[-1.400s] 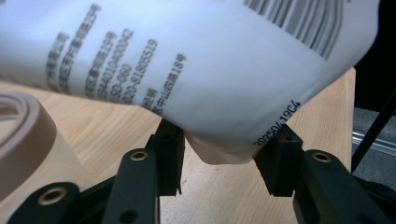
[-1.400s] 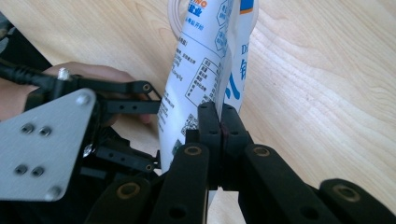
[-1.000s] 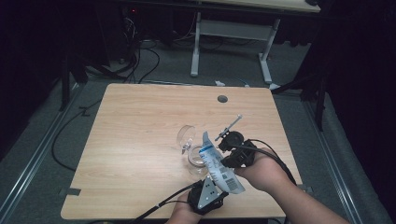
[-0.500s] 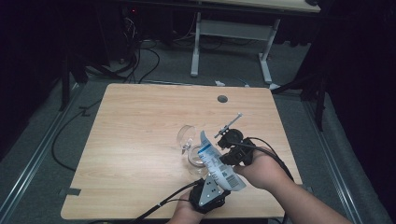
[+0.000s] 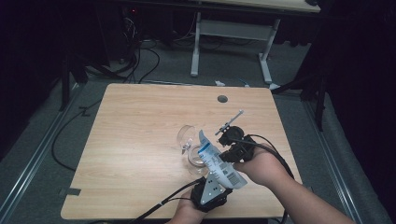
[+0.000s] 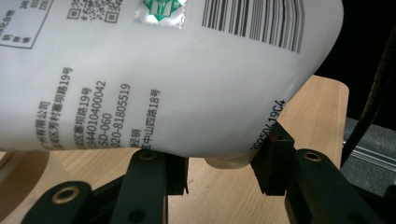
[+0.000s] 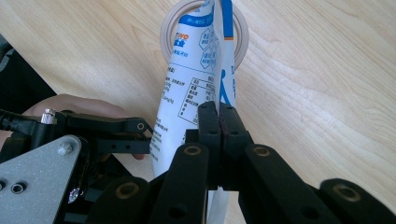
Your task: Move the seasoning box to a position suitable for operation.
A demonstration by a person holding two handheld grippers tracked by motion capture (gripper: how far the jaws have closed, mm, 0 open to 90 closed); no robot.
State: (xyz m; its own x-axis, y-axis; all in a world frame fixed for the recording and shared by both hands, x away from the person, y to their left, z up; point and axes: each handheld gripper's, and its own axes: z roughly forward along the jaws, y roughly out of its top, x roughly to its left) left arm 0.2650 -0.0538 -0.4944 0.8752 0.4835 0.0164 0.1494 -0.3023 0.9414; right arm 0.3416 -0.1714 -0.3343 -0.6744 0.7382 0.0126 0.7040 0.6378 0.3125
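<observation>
Pour step: both grippers pinching pouch tilted over glass near worktop's front edge, next tip further

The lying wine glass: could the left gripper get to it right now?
Probably not. The left gripper is clamped around the white pouch, which the right gripper also pinches, above the upright glass. The lying glass sits beyond.

High view overhead, gripper views close (sharing pouch)

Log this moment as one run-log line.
left gripper: shut on white printed plastic pouch | right gripper: pinching pouch edge | pouch tilted over clear glass | second glass lying beside
</observation>
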